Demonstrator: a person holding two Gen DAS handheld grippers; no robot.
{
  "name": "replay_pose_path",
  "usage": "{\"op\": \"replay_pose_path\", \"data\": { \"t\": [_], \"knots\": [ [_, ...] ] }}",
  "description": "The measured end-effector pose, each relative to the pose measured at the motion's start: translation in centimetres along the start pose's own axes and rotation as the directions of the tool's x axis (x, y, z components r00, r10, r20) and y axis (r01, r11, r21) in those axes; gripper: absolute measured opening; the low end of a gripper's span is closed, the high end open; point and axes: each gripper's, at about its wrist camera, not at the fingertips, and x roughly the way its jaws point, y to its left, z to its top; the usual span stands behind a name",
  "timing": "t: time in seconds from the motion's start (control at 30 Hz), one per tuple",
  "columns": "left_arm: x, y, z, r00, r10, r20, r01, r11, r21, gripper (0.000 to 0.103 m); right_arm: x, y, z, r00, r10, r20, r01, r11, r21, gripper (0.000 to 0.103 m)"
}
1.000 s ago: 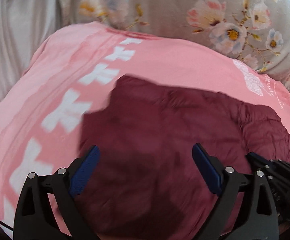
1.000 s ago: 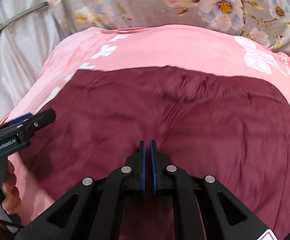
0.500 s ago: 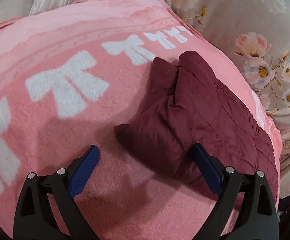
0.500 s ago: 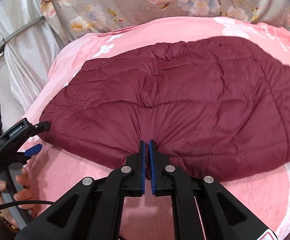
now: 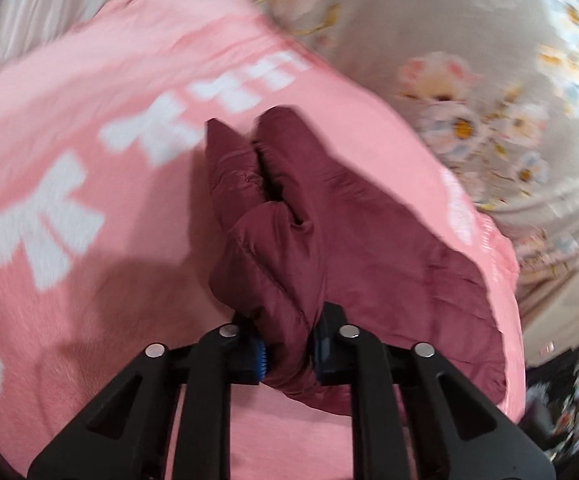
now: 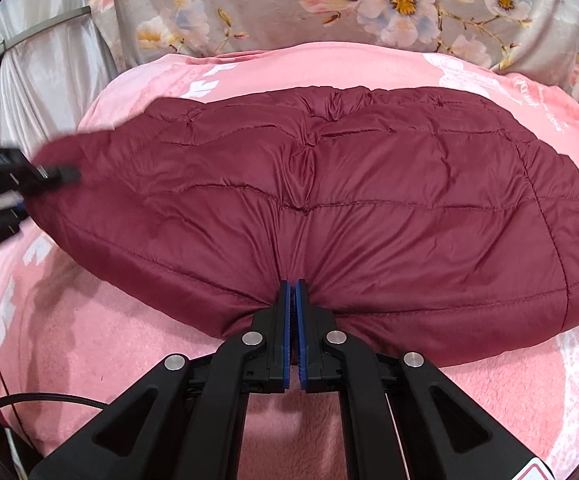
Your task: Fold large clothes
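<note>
A dark red quilted jacket (image 6: 369, 208) lies folded on a pink blanket (image 6: 109, 340). My right gripper (image 6: 294, 292) is shut on the jacket's near edge at its middle. In the left wrist view my left gripper (image 5: 287, 350) is shut on the jacket's near left corner (image 5: 285, 280), with the padded cloth bunched between its blue pads (image 5: 259, 354). The left gripper also shows at the left edge of the right wrist view (image 6: 17, 180), at the jacket's left end. The left wrist view is blurred.
The pink blanket (image 5: 69, 200) has white bow prints and covers a bed. A grey floral sheet (image 6: 329, 4) lies behind it. A pale curtain and a metal rod (image 6: 41, 20) stand at the far left. A black cable (image 6: 41, 400) runs by the near left.
My left gripper has gone from open to shut on the jacket's left corner. The right gripper stays shut on the near edge, and the jacket now lies flatter and closer.
</note>
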Motion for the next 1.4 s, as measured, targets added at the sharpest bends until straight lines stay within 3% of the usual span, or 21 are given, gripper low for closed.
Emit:
{"op": "replay_pose_path", "data": {
  "t": [0.1, 0.3, 0.57, 0.77, 0.97, 1.07, 1.13, 1.17, 1.2, 1.23, 1.3, 1.37, 1.4],
  "knots": [
    [-2.6, -4.1, 0.7, 0.997, -0.067, 0.031, 0.064, 0.994, 0.090, 0.013, -0.1, -0.5, 0.0, 1.000, 0.024, 0.002, -0.024, 0.999, 0.027, 0.004],
    [-4.9, -14.7, 0.3, 0.983, -0.185, 0.008, 0.174, 0.939, 0.297, 0.013, -4.1, -3.6, -0.7, 0.994, 0.101, 0.038, -0.105, 0.987, 0.122, 0.004],
    [-1.6, -26.8, -5.0, 0.967, -0.234, -0.104, 0.255, 0.855, 0.451, 0.013, -10.6, -13.4, -2.6, 0.991, -0.114, 0.063, 0.098, 0.971, 0.218, 0.005],
    [5.3, -34.0, -10.9, 0.955, -0.171, -0.243, 0.273, 0.828, 0.489, 0.012, -13.5, -21.0, -4.3, 0.964, -0.257, 0.074, 0.224, 0.928, 0.299, 0.005],
    [11.7, -36.3, -16.2, 0.943, -0.038, -0.329, 0.216, 0.823, 0.525, 0.012, -13.6, -24.3, -5.9, 0.945, -0.326, 0.044, 0.299, 0.908, 0.293, 0.006],
    [12.7, -36.2, -17.3, 0.936, -0.002, -0.352, 0.202, 0.822, 0.533, 0.014, -13.4, -24.8, -6.2, 0.942, -0.334, 0.033, 0.313, 0.910, 0.273, 0.007],
    [11.9, -36.3, -16.8, 0.922, -0.029, -0.386, 0.238, 0.829, 0.506, 0.027, -13.3, -24.8, -6.1, 0.937, -0.347, 0.038, 0.327, 0.911, 0.253, 0.012],
    [11.2, -36.2, -16.1, 0.912, -0.066, -0.404, 0.272, 0.836, 0.477, 0.033, -13.3, -25.1, -5.9, 0.935, -0.352, 0.041, 0.332, 0.911, 0.244, 0.021],
    [9.9, -35.8, -15.2, 0.902, -0.124, -0.414, 0.317, 0.841, 0.439, 0.046, -13.5, -25.1, -5.5, 0.932, -0.358, 0.053, 0.337, 0.912, 0.231, 0.034],
    [8.3, -35.4, -14.0, 0.899, -0.181, -0.399, 0.349, 0.845, 0.404, 0.063, -13.8, -25.1, -5.3, 0.931, -0.359, 0.065, 0.337, 0.914, 0.226, 0.038],
    [5.3, -34.7, -12.0, 0.907, -0.261, -0.330, 0.379, 0.847, 0.373, 0.079, -14.3, -25.0, -4.1, 0.926, -0.363, 0.102, 0.337, 0.919, 0.204, 0.042],
    [2.8, -33.7, -9.8, 0.923, -0.300, -0.242, 0.373, 0.853, 0.365, 0.081, -14.8, -24.6, -2.6, 0.919, -0.370, 0.134, 0.344, 0.921, 0.181, 0.044],
    [1.8, -32.8, -8.1, 0.941, -0.290, -0.176, 0.335, 0.870, 0.361, 0.082, -15.2, -24.4, -1.6, 0.916, -0.367, 0.159, 0.341, 0.924, 0.172, 0.047]
  ]
}}
